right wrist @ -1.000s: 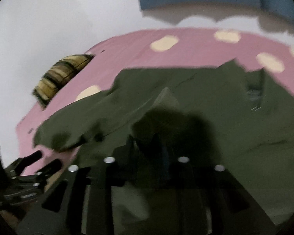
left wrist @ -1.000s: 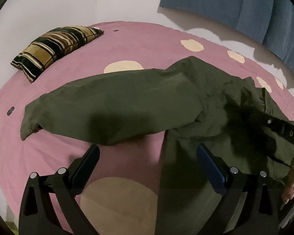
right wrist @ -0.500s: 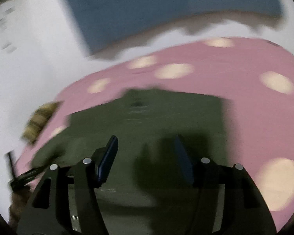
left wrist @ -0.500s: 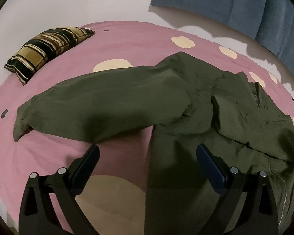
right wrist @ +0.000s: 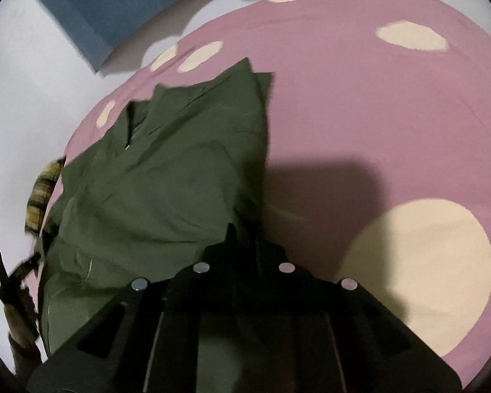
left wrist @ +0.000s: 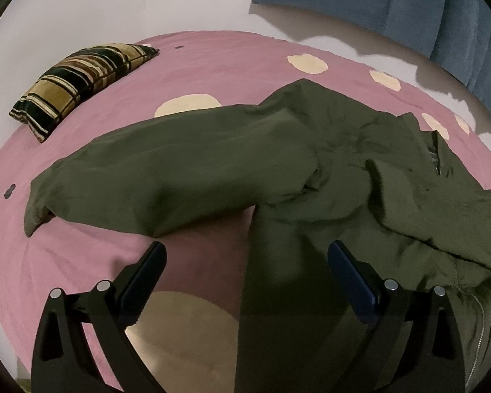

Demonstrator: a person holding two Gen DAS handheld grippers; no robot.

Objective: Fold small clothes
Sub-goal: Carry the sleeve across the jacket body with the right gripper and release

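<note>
A dark olive green jacket lies on a pink bedspread with cream dots. One sleeve stretches out to the left and the body lies bunched at the right. My left gripper is open and empty, just above the jacket's near edge. In the right wrist view the jacket lies at the left, with its right side folded over. My right gripper is shut on the jacket's near right edge.
A striped brown and black pillow lies at the far left of the bed. A blue curtain hangs against the white wall behind. The left gripper shows at the left edge of the right wrist view.
My right gripper let go of the jacket, opened and swung to the right. It is now shut on the jacket's right edge. The left gripper has barely moved.
</note>
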